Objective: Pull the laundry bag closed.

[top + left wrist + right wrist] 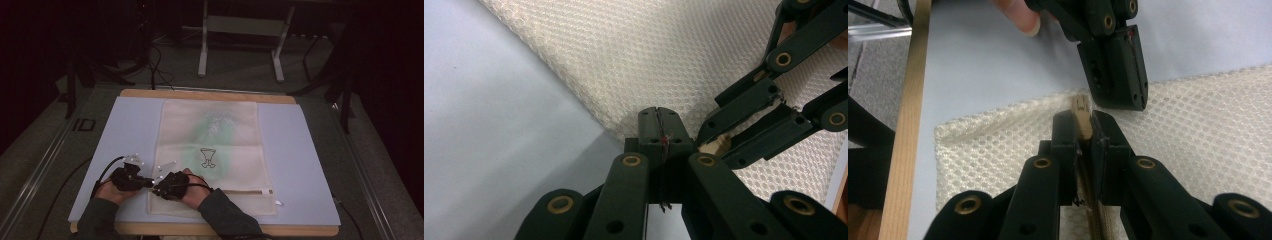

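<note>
Lavender table [300, 150], lower left of frame: left gripper [659, 125] clamped on mesh bag [664, 55] edge, right gripper [1083, 131] clamped on zipper end [1080, 117].

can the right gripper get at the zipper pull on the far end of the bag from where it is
Probably yes. The right gripper is shut on the zipper at the mesh bag's left end; the pull lies bare at the right end, with nothing between.
</note>
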Action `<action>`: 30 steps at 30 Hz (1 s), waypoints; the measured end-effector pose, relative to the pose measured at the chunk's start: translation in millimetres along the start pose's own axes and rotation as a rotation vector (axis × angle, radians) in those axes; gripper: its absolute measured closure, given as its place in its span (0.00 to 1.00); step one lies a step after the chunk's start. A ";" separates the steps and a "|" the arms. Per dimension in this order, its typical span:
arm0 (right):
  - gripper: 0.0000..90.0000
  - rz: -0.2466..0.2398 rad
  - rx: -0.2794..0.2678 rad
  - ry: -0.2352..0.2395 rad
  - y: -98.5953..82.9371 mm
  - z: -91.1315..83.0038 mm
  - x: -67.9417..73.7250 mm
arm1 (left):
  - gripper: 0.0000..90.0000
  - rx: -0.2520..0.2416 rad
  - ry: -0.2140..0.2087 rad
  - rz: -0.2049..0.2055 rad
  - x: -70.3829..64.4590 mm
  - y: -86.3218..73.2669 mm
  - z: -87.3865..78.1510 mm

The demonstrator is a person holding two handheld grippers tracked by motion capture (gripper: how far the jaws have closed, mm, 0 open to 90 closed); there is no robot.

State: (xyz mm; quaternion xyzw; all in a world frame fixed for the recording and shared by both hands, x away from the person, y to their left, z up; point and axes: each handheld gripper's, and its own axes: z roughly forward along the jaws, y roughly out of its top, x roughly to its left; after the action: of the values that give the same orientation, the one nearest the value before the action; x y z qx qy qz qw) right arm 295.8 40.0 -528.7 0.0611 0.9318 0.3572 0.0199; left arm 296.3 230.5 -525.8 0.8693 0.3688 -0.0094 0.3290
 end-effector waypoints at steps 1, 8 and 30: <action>0.91 -0.003 0.001 -0.003 -0.1 -0.1 0.3 | 1.00 0.000 -0.001 0.000 0.2 -0.1 0.0; 0.91 -0.019 0.021 -0.015 -1.2 -4.2 1.4 | 1.00 -0.003 -0.009 -0.002 1.4 -0.5 0.0; 0.91 -0.055 0.052 -0.063 -12.0 -18.8 7.0 | 1.00 -0.002 -0.003 0.024 0.7 0.0 0.1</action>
State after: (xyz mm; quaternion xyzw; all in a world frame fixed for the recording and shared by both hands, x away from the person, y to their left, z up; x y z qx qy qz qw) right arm 286.1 19.6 -522.6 0.0474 0.9409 0.3303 0.0574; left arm 296.8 230.9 -526.0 0.8734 0.3578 -0.0063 0.3304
